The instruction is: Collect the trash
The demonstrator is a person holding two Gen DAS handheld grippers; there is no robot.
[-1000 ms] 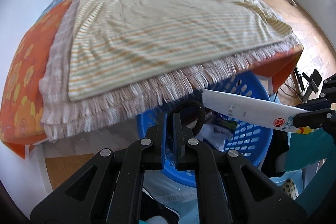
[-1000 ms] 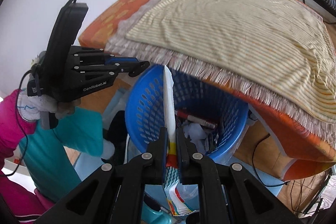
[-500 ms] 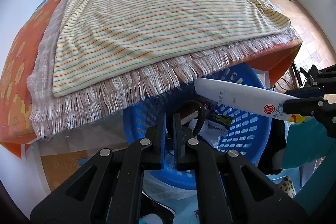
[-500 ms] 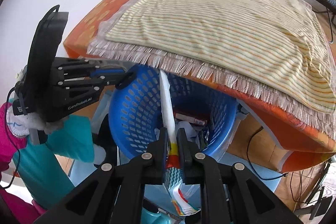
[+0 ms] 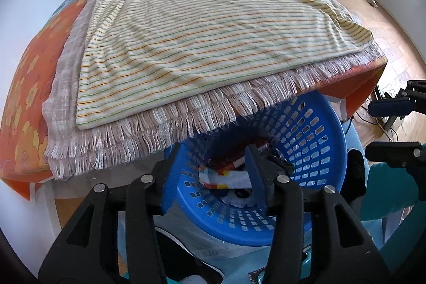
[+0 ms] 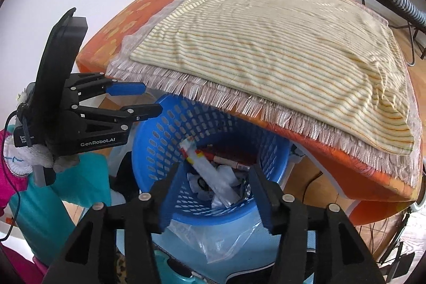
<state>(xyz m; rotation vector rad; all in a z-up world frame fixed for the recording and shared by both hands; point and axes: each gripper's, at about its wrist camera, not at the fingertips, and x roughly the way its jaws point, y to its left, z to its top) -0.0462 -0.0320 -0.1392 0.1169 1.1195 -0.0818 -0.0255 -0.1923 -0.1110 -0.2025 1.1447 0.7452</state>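
Right wrist view shows the white wrapper (image 6: pixel 210 177) already in the blue basket (image 6: pixel 149 151), below and ahead of the right gripper (image 6: pixel 213 193), whose fingers are opening with nothing between them. The left gripper (image 6: pixel 143 97) hovers at the basket rim, fingers also opening and empty. Its own piece probably lies inside, though blur hides it. The bed (image 6: pixel 266 44) looks clear.

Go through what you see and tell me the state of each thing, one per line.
Left tongs: jaws opening, nothing between them.
Right tongs: jaws opening, nothing gripped.
Blue basket: upright under the bed edge, holding trash.
White wrapper: lying slanted inside the basket.
Striped blanket: spread flat on the bed.
Fringed cloth: under the blanket, fringe hanging over the basket.
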